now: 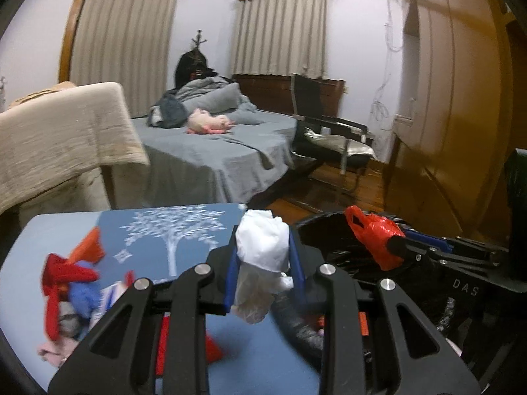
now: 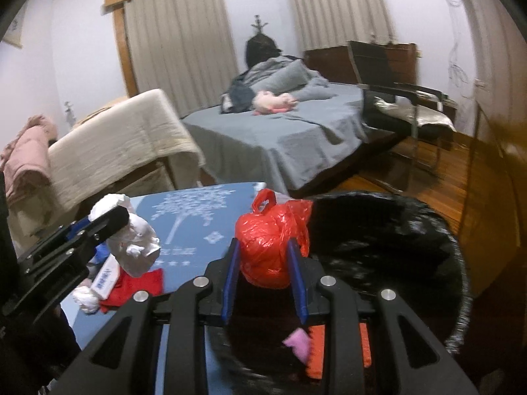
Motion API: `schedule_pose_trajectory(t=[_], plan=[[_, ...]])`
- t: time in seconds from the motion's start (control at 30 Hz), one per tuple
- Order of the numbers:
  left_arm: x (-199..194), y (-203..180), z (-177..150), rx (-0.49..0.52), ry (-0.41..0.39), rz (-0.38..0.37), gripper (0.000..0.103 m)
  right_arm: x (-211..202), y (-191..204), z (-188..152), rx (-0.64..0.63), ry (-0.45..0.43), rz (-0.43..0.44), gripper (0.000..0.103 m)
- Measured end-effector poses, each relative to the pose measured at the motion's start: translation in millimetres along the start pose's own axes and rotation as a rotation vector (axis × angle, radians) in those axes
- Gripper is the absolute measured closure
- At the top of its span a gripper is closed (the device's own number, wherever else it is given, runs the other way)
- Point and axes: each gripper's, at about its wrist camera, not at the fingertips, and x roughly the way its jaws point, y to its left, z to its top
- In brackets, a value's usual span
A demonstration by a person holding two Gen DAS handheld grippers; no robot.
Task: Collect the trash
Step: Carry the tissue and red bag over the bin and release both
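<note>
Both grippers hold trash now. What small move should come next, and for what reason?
Probably open the right gripper. Its fingers clamp the red plastic bag, which already hangs at the rim of the black-lined bin, so it should fall inside. The left gripper, holding the white crumpled bag, seems to be above the blue table yet.

2 hand-held grippers (image 1: 263,273) (image 2: 265,279), 1 white bag (image 1: 260,256), 1 red bag (image 2: 268,247), 1 bin (image 2: 428,230).

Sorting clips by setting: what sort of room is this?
A bedroom, most likely: a bed with grey bedding, curtained windows and a wooden wardrobe along the wall.
</note>
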Motion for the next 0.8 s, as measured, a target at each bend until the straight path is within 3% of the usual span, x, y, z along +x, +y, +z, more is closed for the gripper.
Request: schedule_pose_trajectory(t=[0.5, 0.6, 0.63, 0.8], plan=[[55, -74, -2, 0.019, 0.075, -0.162, 0.076, -18, -80, -14, 0.098, -0.011, -0.139, 0.073], [60, -82, -5, 0.033, 0.082, -0.168, 0.069, -20, -89, -18, 0.115, -0.010, -0.155, 0.073], [61, -83, -5, 0.037, 0.084, -0.166, 0.061, -21, -92, -19, 0.120, -0.012, -0.163, 0.072], [57, -75, -5, 0.037, 0.084, -0.139, 0.046, -25, -99, -20, 0.136, -0.021, -0.181, 0.052]])
